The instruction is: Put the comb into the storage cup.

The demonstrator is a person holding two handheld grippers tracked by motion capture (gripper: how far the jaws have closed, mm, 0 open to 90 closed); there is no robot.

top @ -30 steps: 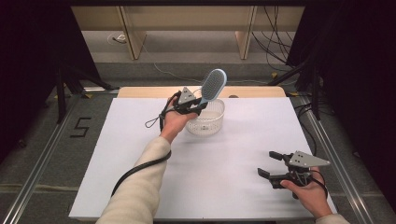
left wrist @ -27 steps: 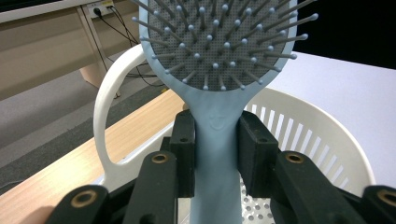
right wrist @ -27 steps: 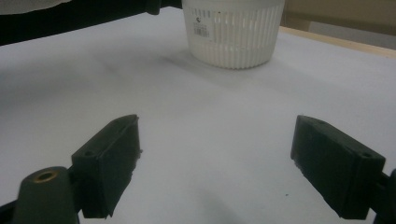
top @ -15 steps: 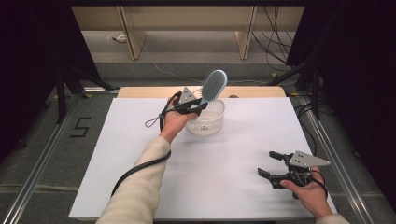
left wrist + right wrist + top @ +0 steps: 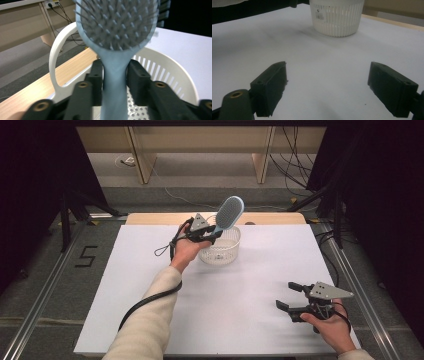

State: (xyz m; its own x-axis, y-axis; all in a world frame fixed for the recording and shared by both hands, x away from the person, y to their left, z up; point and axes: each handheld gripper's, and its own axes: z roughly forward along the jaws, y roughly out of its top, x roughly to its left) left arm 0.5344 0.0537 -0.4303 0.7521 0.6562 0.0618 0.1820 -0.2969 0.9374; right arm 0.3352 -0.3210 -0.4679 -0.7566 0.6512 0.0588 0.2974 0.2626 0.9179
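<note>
Now | left gripper [image 5: 212, 234] easing off bristled blue hairbrush [image 5: 229, 213] | slotted white basket [image 5: 220, 251] | right gripper [image 5: 294, 298] wide

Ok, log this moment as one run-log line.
left gripper: jaws just opening, pale blue plastic hairbrush handle between them, over white slotted plastic basket | right gripper: open, empty, idle over white table

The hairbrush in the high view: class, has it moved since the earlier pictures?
No. The hairbrush stands in the same spot above the basket rim, its handle between the left gripper jaws, which have just been opening.
</note>
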